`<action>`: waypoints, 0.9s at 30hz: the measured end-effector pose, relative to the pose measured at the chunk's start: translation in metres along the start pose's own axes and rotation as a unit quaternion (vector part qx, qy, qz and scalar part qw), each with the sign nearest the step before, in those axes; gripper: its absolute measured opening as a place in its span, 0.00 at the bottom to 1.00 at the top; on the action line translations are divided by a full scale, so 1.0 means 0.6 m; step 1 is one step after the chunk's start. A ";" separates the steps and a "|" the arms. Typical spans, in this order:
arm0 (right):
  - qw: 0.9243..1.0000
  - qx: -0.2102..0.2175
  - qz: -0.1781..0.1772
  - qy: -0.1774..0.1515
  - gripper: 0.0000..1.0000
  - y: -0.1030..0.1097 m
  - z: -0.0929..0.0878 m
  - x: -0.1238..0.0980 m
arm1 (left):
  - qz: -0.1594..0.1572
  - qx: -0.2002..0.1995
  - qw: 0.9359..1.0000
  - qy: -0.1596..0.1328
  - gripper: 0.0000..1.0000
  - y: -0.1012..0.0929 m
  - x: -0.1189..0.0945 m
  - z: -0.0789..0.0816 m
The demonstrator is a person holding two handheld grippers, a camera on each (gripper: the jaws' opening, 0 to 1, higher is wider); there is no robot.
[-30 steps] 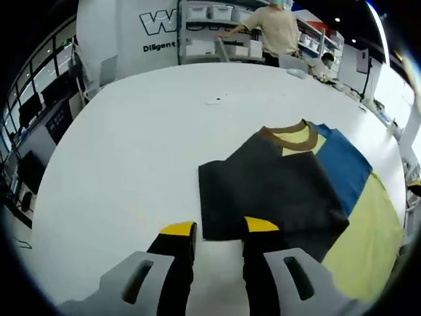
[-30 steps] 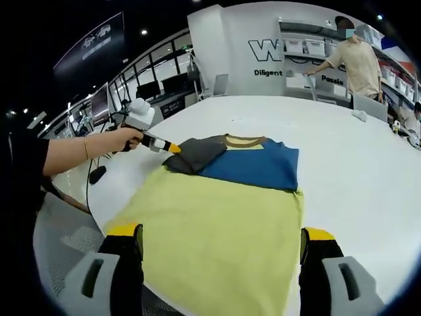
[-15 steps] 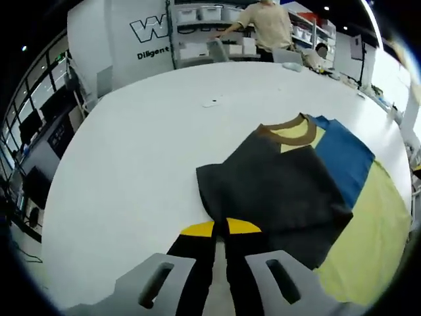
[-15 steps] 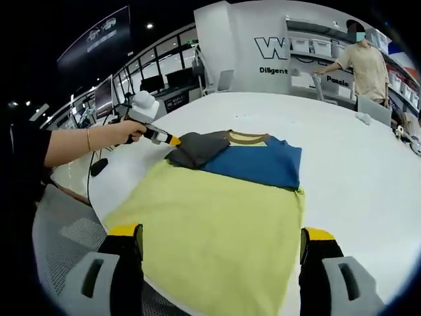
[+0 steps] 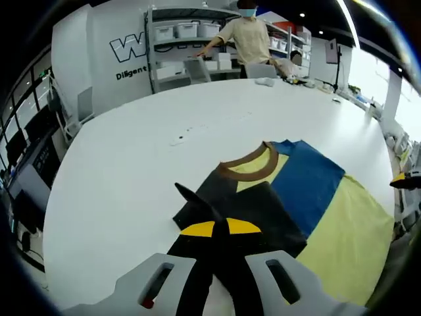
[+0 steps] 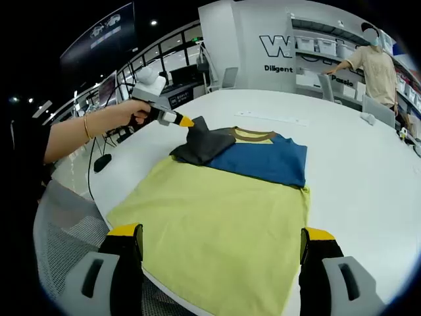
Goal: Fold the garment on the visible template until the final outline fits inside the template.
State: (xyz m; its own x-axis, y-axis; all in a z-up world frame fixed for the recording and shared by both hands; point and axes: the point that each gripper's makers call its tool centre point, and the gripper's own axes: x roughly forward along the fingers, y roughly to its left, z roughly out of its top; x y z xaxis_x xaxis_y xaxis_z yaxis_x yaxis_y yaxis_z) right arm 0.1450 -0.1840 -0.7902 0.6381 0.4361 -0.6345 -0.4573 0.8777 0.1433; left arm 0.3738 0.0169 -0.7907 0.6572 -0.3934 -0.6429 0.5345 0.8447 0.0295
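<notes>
A T-shirt lies flat on the white table [image 5: 118, 184], with a yellow body [image 6: 223, 210], a blue chest band [image 6: 263, 161] and a brown collar [image 6: 253, 133]. My left gripper [image 5: 220, 227] is shut on the edge of its dark grey sleeve [image 5: 243, 204] and holds that edge raised above the table. In the right gripper view the left gripper [image 6: 186, 122], held by a hand, pinches the grey sleeve [image 6: 200, 145] up at the shirt's far left shoulder. My right gripper [image 6: 222, 232] stands open above the yellow hem, with nothing between its fingers.
A person [image 5: 247, 36] stands at shelves with white bins [image 5: 184, 29] beyond the table. A small item [image 5: 177, 139] and a white object [image 5: 263, 81] lie on the far tabletop. A grey mesh chair [image 6: 66, 230] sits beside the table's near edge.
My left gripper closed on the sleeve's edge, then lifted it and carried it toward the collar, folding the sleeve over itself. The right gripper stayed open over the hem.
</notes>
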 end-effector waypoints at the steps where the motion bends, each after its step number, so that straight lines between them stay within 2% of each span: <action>1: 1.000 0.000 -0.001 0.000 0.99 0.000 0.000 0.000 | -0.007 0.002 1.000 -0.003 0.10 -0.008 0.000 0.006; 5: 1.000 0.003 0.000 -0.003 0.99 0.000 -0.001 -0.002 | -0.047 0.022 0.998 -0.018 0.10 -0.058 0.003 0.036; 11: 1.000 -0.002 -0.001 -0.002 0.99 0.002 -0.005 -0.006 | -0.092 0.034 0.995 -0.025 0.10 -0.118 0.009 0.060; 20: 1.000 0.004 0.007 -0.009 0.99 0.008 -0.001 -0.010 | -0.144 0.032 0.988 -0.034 0.10 -0.195 0.025 0.087; 27: 1.000 0.004 0.005 -0.004 0.99 0.008 -0.009 -0.013 | -0.171 0.026 0.984 -0.040 0.10 -0.253 0.031 0.109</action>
State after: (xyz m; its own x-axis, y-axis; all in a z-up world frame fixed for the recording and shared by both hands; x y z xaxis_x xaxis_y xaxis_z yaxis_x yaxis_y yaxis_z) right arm 0.1345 -0.1846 -0.7885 0.6380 0.4465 -0.6274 -0.4587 0.8748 0.1561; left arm 0.3398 -0.1424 -0.7571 0.4718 -0.6807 -0.5605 0.7573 0.6383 -0.1377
